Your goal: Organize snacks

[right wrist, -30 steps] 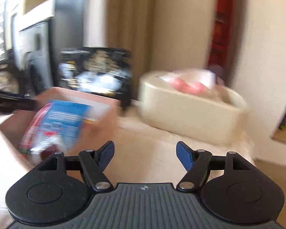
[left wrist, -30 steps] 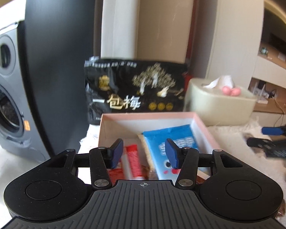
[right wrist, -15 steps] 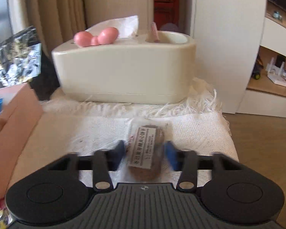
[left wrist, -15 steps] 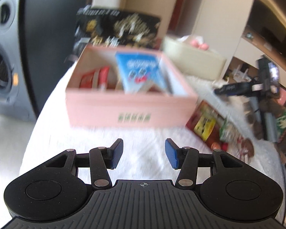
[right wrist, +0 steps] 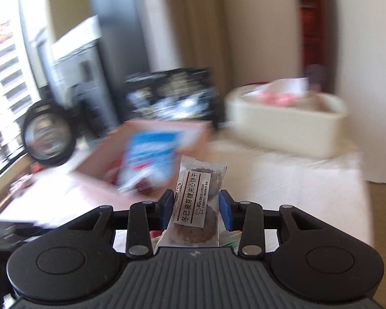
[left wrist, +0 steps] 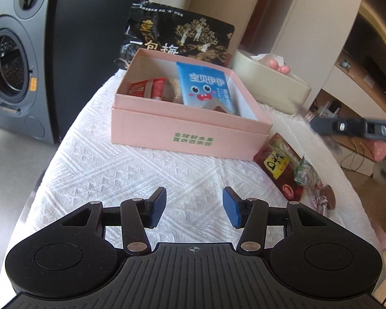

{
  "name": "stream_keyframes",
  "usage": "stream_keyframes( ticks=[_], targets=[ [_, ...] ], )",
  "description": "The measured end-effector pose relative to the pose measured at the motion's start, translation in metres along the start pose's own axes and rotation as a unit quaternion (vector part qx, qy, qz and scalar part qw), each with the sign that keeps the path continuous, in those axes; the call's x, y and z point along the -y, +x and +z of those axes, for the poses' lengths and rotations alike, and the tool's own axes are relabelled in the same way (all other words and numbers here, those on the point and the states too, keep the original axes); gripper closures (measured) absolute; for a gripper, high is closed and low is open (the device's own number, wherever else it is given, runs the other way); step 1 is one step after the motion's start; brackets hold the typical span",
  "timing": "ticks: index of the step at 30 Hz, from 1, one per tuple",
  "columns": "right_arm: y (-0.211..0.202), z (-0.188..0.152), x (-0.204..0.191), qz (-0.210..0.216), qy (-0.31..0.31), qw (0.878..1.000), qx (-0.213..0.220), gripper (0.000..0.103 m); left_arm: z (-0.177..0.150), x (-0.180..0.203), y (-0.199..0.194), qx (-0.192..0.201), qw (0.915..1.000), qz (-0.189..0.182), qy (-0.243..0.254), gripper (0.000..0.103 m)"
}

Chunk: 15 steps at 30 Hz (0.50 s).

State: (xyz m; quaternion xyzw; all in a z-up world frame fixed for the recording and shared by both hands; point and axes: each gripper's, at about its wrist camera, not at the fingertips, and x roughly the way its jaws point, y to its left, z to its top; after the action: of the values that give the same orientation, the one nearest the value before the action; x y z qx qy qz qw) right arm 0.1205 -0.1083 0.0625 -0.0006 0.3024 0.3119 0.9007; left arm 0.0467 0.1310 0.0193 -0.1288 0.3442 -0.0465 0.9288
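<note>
A pink box (left wrist: 187, 126) stands on the white cloth and holds a blue snack pouch (left wrist: 205, 87), a red packet (left wrist: 148, 88) and a pale snack. My left gripper (left wrist: 194, 207) is open and empty, above the cloth in front of the box. A red snack pack (left wrist: 279, 164) and small wrapped candies (left wrist: 308, 180) lie right of the box. My right gripper (right wrist: 196, 207) is shut on a clear-wrapped brown biscuit pack (right wrist: 198, 203), held in the air to the right of the blurred pink box (right wrist: 141, 154). The right gripper also shows in the left wrist view (left wrist: 357, 128).
A black snack bag (left wrist: 177, 38) stands behind the box. A cream tissue box (left wrist: 270, 87) sits at the back right. A grey speaker (left wrist: 15, 59) stands left of the table. The cloth's edge (left wrist: 46, 164) drops off on the left.
My right gripper has closed on the biscuit pack, lifted it off the cloth and swung left toward the pink box. My left gripper has pulled back from the box and stayed open.
</note>
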Motion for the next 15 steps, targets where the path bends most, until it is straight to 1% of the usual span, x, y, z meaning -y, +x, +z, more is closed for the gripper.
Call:
stream_keyframes(
  ticks=[3, 4, 5, 6, 9, 11, 13, 15],
  targets=[
    [0.01, -0.013, -0.036, 0.065, -0.005, 0.997, -0.029, 0.065, -0.003, -0.003, -0.006, 0.001, 0.9999, 0.008, -0.007, 0.049],
    [0.014, -0.017, -0.045, 0.088, -0.008, 0.995, -0.035, 0.061, -0.004, -0.005, -0.009, 0.001, 0.9999, 0.011, -0.012, 0.049],
    [0.018, -0.02, -0.052, 0.101, -0.012, 0.994, -0.042, 0.055, -0.005, -0.007, -0.013, 0.001, 0.9998, 0.015, -0.016, 0.049],
    [0.022, -0.023, -0.058, 0.102, -0.018, 0.994, -0.046, 0.054, -0.007, -0.009, -0.016, 0.002, 0.9997, 0.019, -0.018, 0.049],
    [0.014, -0.028, -0.064, 0.081, -0.046, 0.995, -0.036, 0.05, -0.01, -0.014, -0.023, -0.002, 0.9994, 0.02, -0.029, 0.049],
    [0.008, -0.035, -0.06, 0.057, -0.062, 0.996, -0.031, 0.043, -0.013, -0.016, -0.021, -0.015, 0.9989, 0.014, -0.041, 0.049],
    [0.002, -0.045, -0.05, 0.023, -0.081, 0.996, -0.031, 0.043, -0.016, -0.014, -0.016, -0.03, 0.9983, 0.003, -0.049, 0.049],
    [-0.002, -0.058, -0.038, -0.019, -0.1, 0.994, -0.035, 0.043, -0.018, -0.007, -0.012, -0.037, 0.9982, -0.01, -0.046, 0.049]
  ],
)
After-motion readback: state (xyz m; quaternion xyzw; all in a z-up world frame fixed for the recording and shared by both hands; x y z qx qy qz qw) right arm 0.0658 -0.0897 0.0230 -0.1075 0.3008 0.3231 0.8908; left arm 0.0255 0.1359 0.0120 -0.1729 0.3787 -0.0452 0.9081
